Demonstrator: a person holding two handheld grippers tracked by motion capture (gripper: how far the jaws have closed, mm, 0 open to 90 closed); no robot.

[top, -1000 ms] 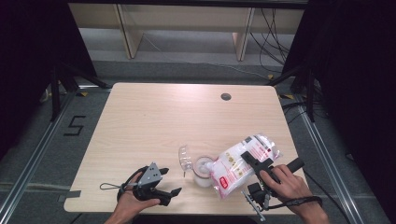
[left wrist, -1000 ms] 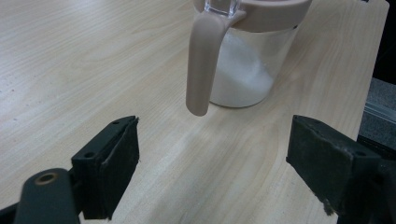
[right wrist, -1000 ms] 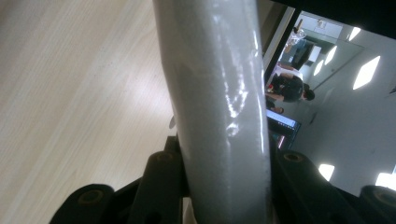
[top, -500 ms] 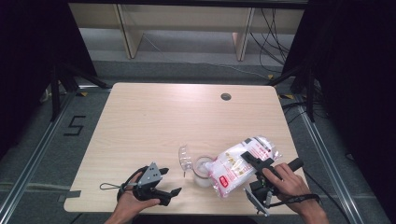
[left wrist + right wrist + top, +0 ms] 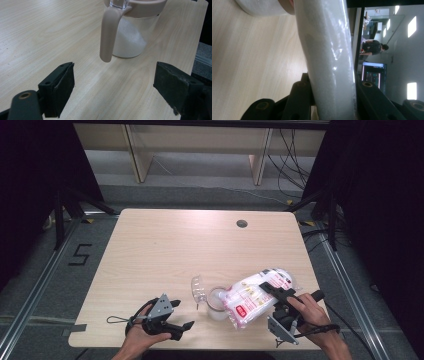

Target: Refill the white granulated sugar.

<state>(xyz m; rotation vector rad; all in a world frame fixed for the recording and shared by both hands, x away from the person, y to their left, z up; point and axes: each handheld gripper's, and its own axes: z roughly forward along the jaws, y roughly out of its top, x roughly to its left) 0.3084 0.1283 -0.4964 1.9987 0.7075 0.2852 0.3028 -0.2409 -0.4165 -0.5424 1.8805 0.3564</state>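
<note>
Now right claw (image 5: pixel 278 296) tips bag (image 5: pixel 252 296) over part-filled jug (image 5: pixel 216 303).

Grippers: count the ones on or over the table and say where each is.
2. The left gripper rests open near the table's front-left edge. The right gripper, front right, is clamped on the bag tilted over the jar.

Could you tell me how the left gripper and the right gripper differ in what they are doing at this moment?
The left gripper is open with nothing between its jaws, while the right gripper is shut on the bag. The left gripper sits low near the table, short of the jug; the right gripper tilts the bag over the jug's mouth. Both are black, hand-held and two-jawed.
</note>
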